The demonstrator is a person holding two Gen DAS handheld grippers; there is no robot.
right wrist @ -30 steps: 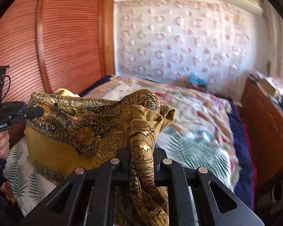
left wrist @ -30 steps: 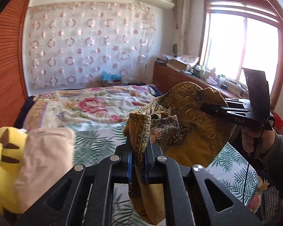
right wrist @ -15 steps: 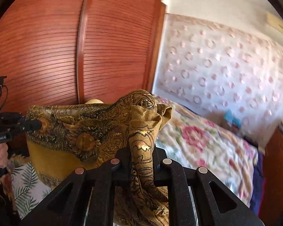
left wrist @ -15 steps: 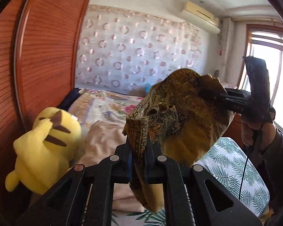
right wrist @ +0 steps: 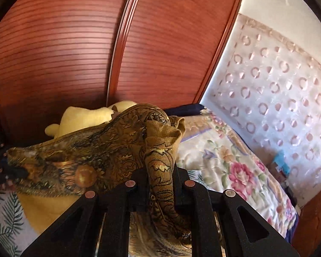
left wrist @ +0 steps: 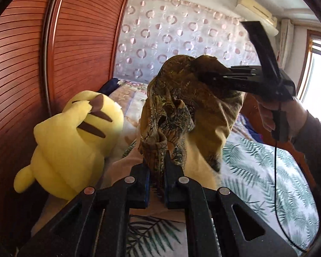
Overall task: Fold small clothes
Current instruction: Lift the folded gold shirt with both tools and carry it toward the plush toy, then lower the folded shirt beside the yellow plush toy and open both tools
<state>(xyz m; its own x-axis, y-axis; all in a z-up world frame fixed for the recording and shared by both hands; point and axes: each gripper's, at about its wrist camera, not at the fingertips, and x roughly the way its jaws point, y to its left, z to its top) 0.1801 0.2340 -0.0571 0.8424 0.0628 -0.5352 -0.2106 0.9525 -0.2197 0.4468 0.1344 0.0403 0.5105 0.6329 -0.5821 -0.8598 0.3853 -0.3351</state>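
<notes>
A mustard-yellow patterned cloth (left wrist: 203, 115) hangs in the air between both grippers, above the bed. My left gripper (left wrist: 156, 167) is shut on one bunched corner of it. My right gripper (right wrist: 160, 171) is shut on the opposite corner; it also shows in the left wrist view (left wrist: 203, 77), up and to the right, gripping the cloth's top edge. In the right wrist view the cloth (right wrist: 100, 154) stretches taut to the left towards the left gripper (right wrist: 8, 171), whose tips are dark and mostly hidden.
A yellow plush toy (left wrist: 75, 141) lies at the left by the red wooden wardrobe (left wrist: 21, 68). A beige folded garment (left wrist: 122, 165) lies under the cloth. The bed has a leaf-print sheet (left wrist: 267, 175) and a floral quilt (right wrist: 229, 162). A hand (left wrist: 282, 115) holds the right gripper.
Both grippers swung left towards the wardrobe and plush toy, carrying the cloth with them. The window has nearly left the view. Both grips stayed shut.
</notes>
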